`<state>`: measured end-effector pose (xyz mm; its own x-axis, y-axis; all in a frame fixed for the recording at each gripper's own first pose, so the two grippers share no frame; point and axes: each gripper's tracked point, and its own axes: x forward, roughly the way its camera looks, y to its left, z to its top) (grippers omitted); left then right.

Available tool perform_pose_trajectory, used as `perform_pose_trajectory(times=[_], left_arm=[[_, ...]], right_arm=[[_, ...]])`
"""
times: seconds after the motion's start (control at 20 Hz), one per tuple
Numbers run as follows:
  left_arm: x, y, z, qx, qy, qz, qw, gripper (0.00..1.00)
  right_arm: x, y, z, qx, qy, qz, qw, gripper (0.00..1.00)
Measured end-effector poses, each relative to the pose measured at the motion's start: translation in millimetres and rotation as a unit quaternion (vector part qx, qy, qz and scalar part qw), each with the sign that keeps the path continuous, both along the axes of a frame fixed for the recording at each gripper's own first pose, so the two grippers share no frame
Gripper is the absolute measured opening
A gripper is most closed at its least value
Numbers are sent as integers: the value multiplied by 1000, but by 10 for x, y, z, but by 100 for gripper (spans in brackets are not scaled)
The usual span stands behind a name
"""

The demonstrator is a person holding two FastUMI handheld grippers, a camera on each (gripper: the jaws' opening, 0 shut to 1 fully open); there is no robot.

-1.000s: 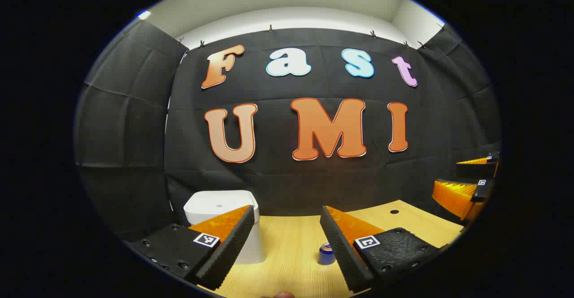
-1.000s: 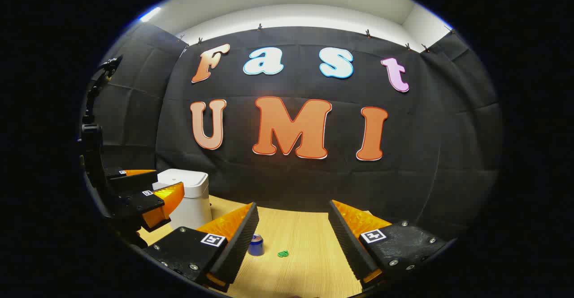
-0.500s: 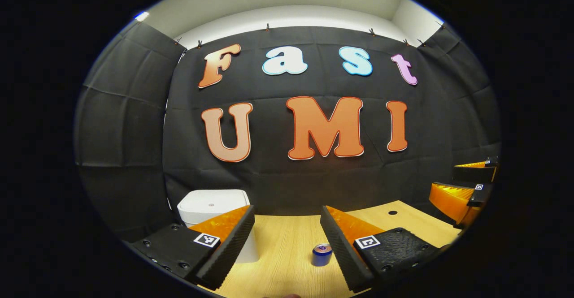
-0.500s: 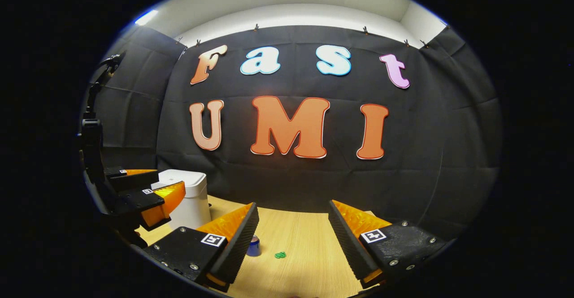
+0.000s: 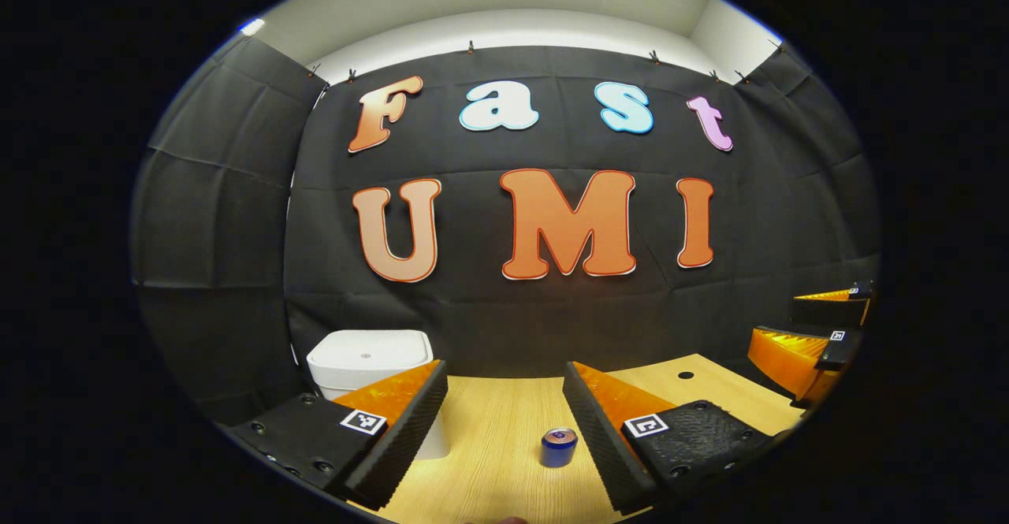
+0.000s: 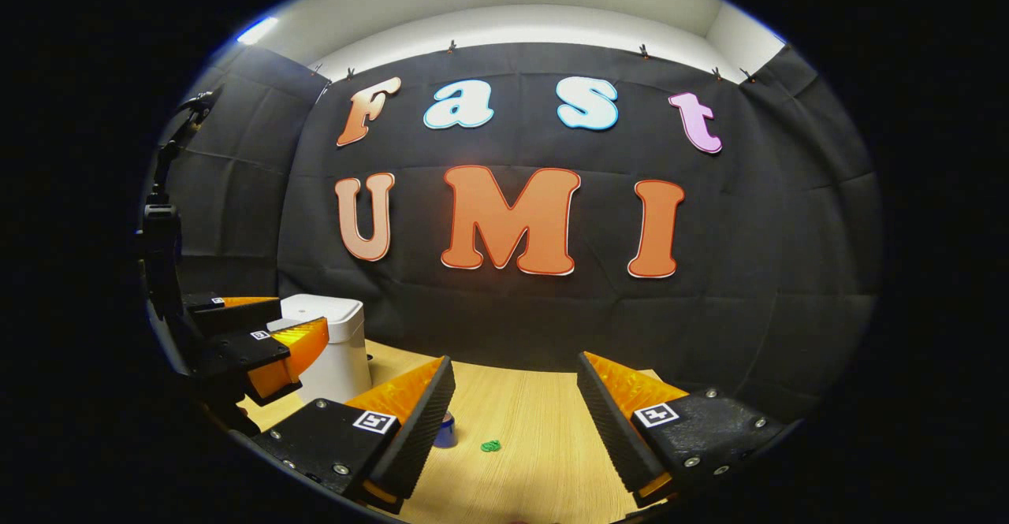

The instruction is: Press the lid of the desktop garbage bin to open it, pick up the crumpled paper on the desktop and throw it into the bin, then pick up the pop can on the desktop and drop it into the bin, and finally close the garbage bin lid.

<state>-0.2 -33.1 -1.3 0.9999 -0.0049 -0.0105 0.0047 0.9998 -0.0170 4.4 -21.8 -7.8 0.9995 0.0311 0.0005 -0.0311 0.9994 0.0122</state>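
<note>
White square plastic garbage bin (image 5: 369,357): lid down, back left on light wooden tabletop (image 5: 504,429), partly behind your left gripper (image 5: 504,437). Small blue pop can (image 5: 558,447): upright, near tabletop middle, just beside left gripper's right finger. Small green crumpled paper (image 6: 490,446): lying right of can. Both your grippers spread wide, holding nothing; right gripper (image 6: 516,437) hovers above tabletop, apart from paper.
</note>
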Motion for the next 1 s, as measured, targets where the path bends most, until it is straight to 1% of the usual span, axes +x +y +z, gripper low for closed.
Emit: perform_pose_trajectory(times=[0.4, 1.0], left_arm=[[-74, 22, 50, 6, -3, 4, 1000, 94], [-132, 46, 42, -1, 2, 0, 1000, 94]], right_arm=[[-39, 37, -15, 2, 0, 8, 1000, 94], [-114, 3, -46, 7, 2, 1, 1000, 93]])
